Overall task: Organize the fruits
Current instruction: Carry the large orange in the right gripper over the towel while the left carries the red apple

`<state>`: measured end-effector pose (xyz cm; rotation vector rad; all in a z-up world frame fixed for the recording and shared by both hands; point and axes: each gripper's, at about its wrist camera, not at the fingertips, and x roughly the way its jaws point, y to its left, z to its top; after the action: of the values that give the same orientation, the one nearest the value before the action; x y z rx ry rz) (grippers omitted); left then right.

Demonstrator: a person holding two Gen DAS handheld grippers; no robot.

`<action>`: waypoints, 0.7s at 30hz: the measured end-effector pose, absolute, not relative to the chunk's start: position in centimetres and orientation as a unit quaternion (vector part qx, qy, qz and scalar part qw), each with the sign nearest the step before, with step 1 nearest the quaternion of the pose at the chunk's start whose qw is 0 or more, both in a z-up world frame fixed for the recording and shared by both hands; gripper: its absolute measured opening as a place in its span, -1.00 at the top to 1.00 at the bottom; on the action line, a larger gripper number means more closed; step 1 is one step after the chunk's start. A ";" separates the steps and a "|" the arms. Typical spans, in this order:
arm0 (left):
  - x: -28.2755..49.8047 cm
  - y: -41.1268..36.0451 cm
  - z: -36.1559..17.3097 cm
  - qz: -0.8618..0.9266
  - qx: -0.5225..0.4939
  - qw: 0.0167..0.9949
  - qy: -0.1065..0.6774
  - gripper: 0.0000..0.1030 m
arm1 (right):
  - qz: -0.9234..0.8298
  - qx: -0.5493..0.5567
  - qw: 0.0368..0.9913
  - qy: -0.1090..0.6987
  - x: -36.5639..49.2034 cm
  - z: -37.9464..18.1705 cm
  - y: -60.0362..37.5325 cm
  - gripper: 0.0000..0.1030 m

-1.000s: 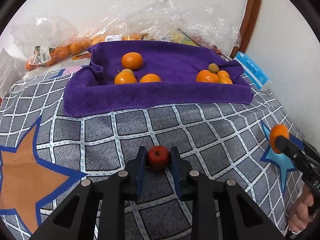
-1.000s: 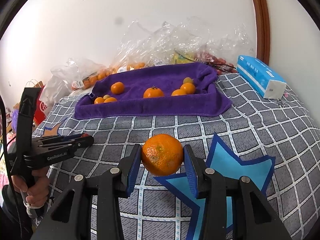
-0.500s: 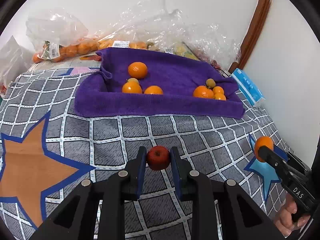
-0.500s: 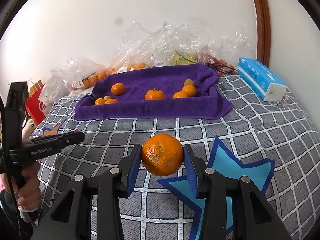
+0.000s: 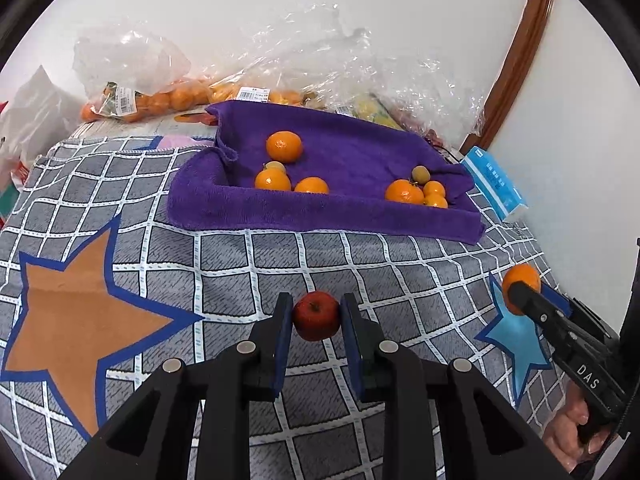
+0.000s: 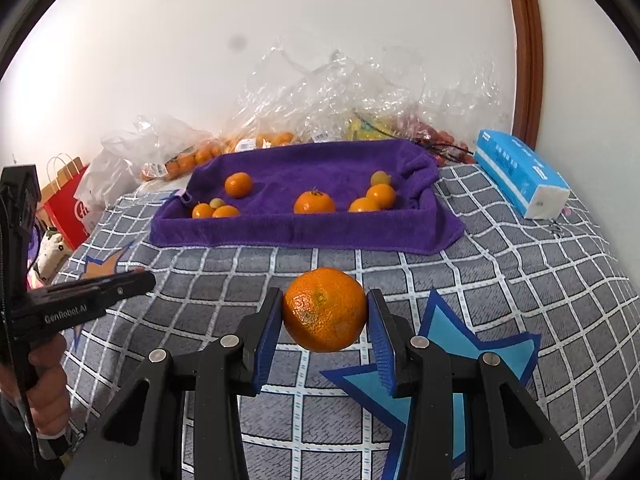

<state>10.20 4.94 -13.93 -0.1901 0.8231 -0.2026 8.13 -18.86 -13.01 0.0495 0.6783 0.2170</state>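
My left gripper (image 5: 316,316) is shut on a small red apple (image 5: 316,315), held above the grey checked bedspread (image 5: 240,264). Over at the right, my right gripper (image 6: 325,310) is shut on a large orange (image 6: 325,309); the same orange (image 5: 521,280) shows at the right edge of the left wrist view. Ahead of both lies a purple towel-lined tray (image 5: 320,212) (image 6: 304,232). It holds several oranges (image 5: 284,146) (image 6: 314,203) and two small yellowish fruits (image 5: 421,173), in a left group and a right group.
Clear plastic bags of oranges (image 5: 160,100) and other fruit (image 6: 320,120) are piled against the wall behind the tray. A blue tissue pack (image 6: 520,172) lies to the tray's right. A red paper bag (image 6: 68,208) stands off the bed at left. A hand (image 6: 44,384) grips the left tool.
The left gripper has risen with the apple and rolled a little, so the tray sits lower and tilted in its view. The right gripper with the orange has stayed still.
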 end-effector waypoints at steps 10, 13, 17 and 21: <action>8.5 5.2 -11.6 -0.092 -0.104 0.911 0.389 0.55 | 0.111 0.017 0.945 0.309 6.6 -9.5 -18.0 0.18; 8.0 5.5 -10.6 -0.087 -0.108 0.913 0.385 0.55 | 0.113 0.021 0.946 0.304 6.2 -8.5 -17.8 0.18; 7.3 5.8 -9.4 -0.081 -0.110 0.915 0.379 0.55 | 0.119 0.021 0.947 0.298 5.7 -7.4 -17.4 0.18; 6.8 5.8 -8.4 -0.079 -0.109 0.917 0.375 0.55 | 0.124 0.027 0.946 0.298 5.5 -6.7 -17.3 0.18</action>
<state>6.81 5.79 -8.43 -0.2239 0.7723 -0.1616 5.53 -17.28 -6.68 0.0554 0.6068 0.2531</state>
